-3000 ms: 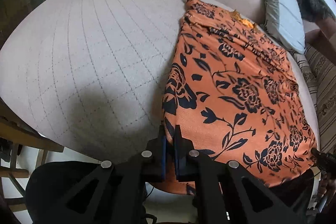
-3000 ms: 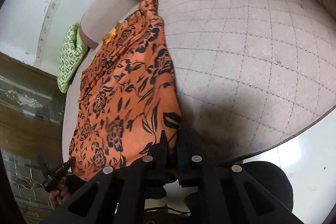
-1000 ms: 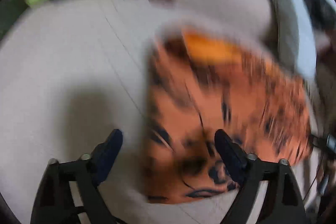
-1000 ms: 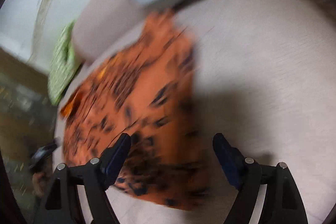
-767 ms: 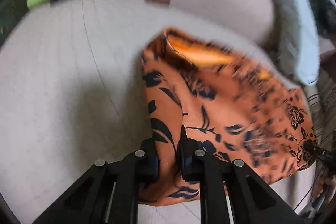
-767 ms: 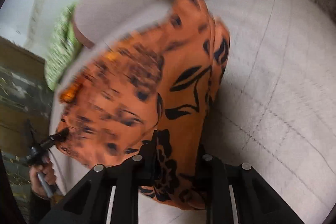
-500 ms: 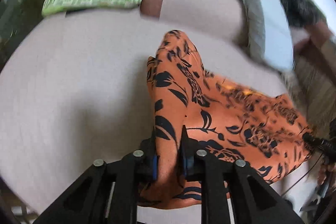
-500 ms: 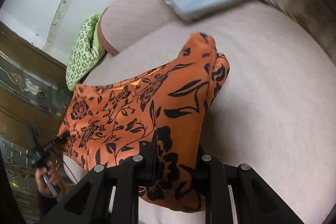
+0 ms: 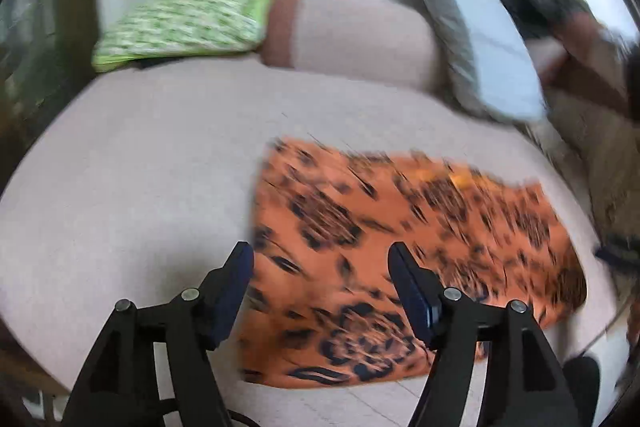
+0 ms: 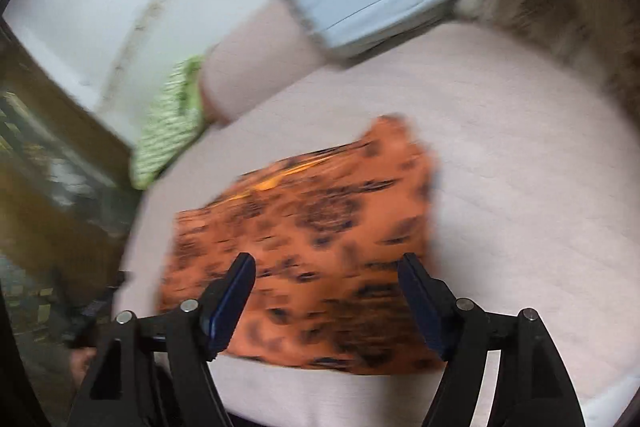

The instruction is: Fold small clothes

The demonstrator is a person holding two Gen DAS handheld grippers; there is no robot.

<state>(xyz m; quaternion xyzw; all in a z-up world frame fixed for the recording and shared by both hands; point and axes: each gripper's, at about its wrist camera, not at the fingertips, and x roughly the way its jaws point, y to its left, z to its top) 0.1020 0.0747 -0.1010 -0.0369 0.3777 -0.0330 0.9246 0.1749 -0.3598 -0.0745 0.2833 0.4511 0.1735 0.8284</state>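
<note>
Green-and-white patterned cushion [image 9: 188,17] is lying at the far left of the bed [image 9: 120,167], against the wall. Pinkish bolster [image 9: 360,39] is sitting just to its right along the head of the bed. Pale blue pillow [image 9: 496,67] is leaning further right; beyond it the view is too blurred to read. Orange garment with dark floral print [image 9: 400,247] is lying flat on the pale quilted bed cover, folded into a rough rectangle, near the front edge and right of centre in the left wrist view. Left gripper [image 9: 320,263] is hovering above the garment's near left corner, its jaws having just been opening and now standing spread, with nothing pinched between them. Right gripper [image 10: 326,271] is hovering above the garment's [image 10: 312,247] near edge, jaws likewise just opened and standing wide, cloth lying below but not gripped. Both views are smeared by motion, so fine folds cannot be made out.
</note>
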